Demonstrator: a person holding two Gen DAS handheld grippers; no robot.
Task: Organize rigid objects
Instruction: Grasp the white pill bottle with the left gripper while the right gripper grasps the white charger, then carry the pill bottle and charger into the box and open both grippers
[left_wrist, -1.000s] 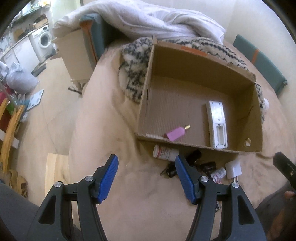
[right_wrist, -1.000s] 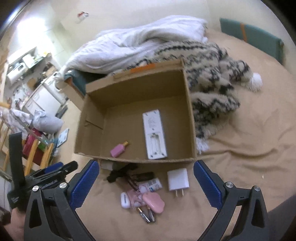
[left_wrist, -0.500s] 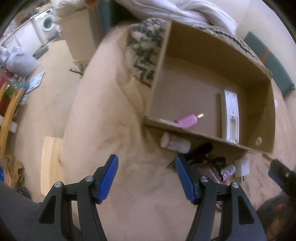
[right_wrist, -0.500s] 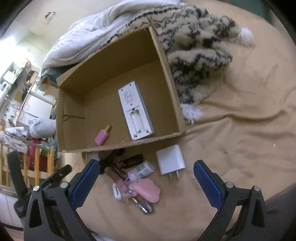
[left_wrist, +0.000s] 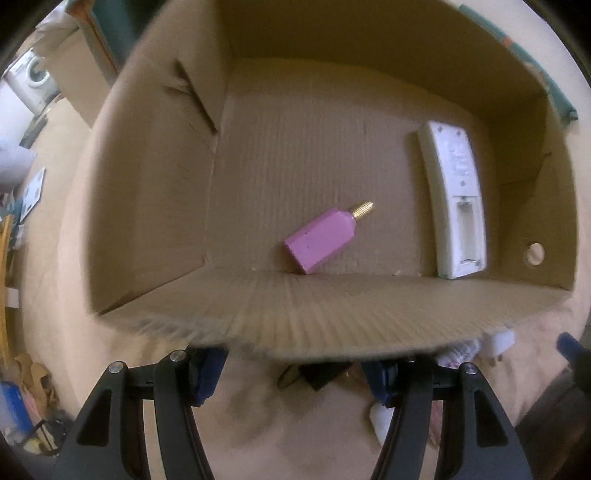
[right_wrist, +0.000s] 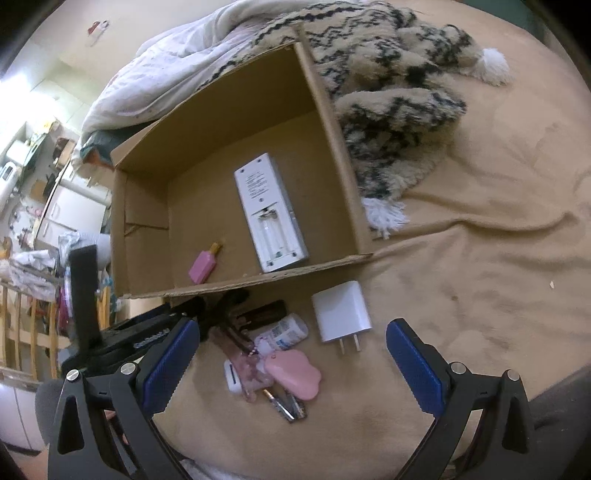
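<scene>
small items (right_wrist: 273, 354) crowd the cardboard box (right_wrist: 325, 122); left tool (left_wrist: 295, 373) open beside its wall may snag; right tool (right_wrist: 291, 354) open.

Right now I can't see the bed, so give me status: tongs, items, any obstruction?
Left tongs open, low at the pile beside the box. Right tongs open, empty, above the charger. Remote and pink bottle boxed. Box wall hides left tips.

On the bed (right_wrist: 480, 288) sits a cardboard box (right_wrist: 332, 147); inside it a remote (right_wrist: 269, 210) lies right of a small bottle (right_wrist: 203, 266). Near the box's front wall lie a charger (right_wrist: 341, 310) and, to its left, a clutter of small items (right_wrist: 273, 354); a blanket (right_wrist: 391, 110) lies right of the box
</scene>
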